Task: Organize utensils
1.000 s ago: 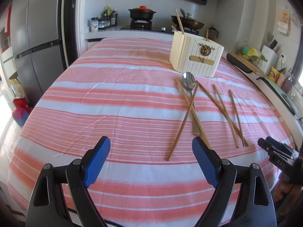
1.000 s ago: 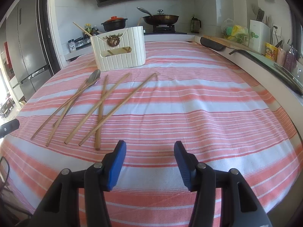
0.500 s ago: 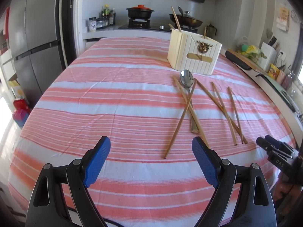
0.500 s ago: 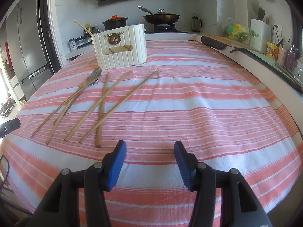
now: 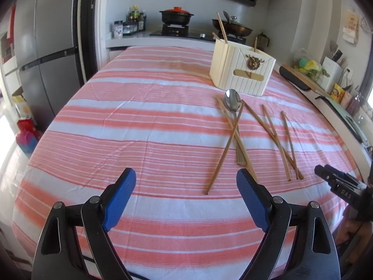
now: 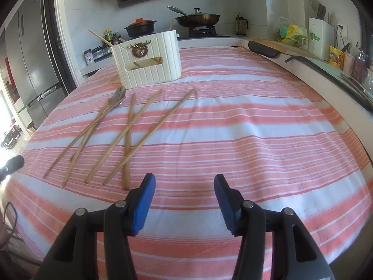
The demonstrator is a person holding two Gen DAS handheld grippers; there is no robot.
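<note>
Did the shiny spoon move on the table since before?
No. The spoon lies just in front of the white holder, crossed by the same chopsticks, as before.

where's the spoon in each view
Left wrist: spoon right of centre, bowl just below the holder, handle under crossed chopsticks.
Right wrist: spoon upper left, bowl below the holder's left corner.
Shared landmark: the cream holder with the gold emblem.
</note>
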